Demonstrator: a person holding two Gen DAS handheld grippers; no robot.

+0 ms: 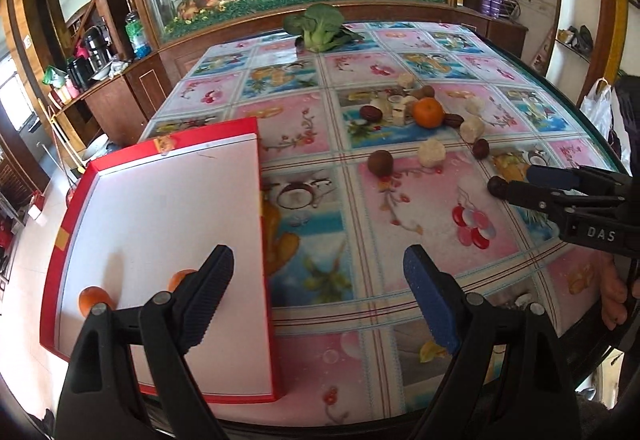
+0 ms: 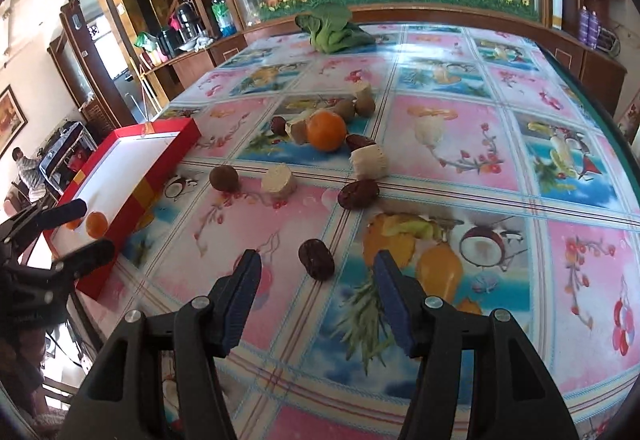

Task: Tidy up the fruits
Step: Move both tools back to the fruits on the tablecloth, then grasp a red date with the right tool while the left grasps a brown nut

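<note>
Glass panels painted with bamboo and flowers back a table [image 2: 460, 143] under a glossy cloth printed with fruit squares. At the table's left edge lies a red box [image 1: 264, 207] with a white floor, and two oranges [image 2: 97, 224] rest in its near end. A leafy green [image 1: 320, 25] sits at the far edge.

Loose fruit is scattered over the middle of the table. A third orange [image 2: 327, 130] lies in a cluster with pale cut chunks [image 2: 369, 161], brown round fruits [image 2: 225, 178] and dark red dates [image 2: 359, 193]. One more date [image 2: 317, 259] lies apart from the cluster, toward the near edge.

Over the near end of the box and the cloth beside it, the left gripper [image 1: 318, 280] hangs with its jaws spread wide and nothing between them; one finger hides part of an orange in the box. The right gripper [image 2: 318, 288] points down at the lone date, jaws about half apart. The date lies just beyond the fingertips, in line with the gap, and the pads do not press on it. In the left wrist view the right gripper's tip is right next to that date; contact cannot be told. A hand [image 1: 614, 300] shows at the right rim of that view.
</note>
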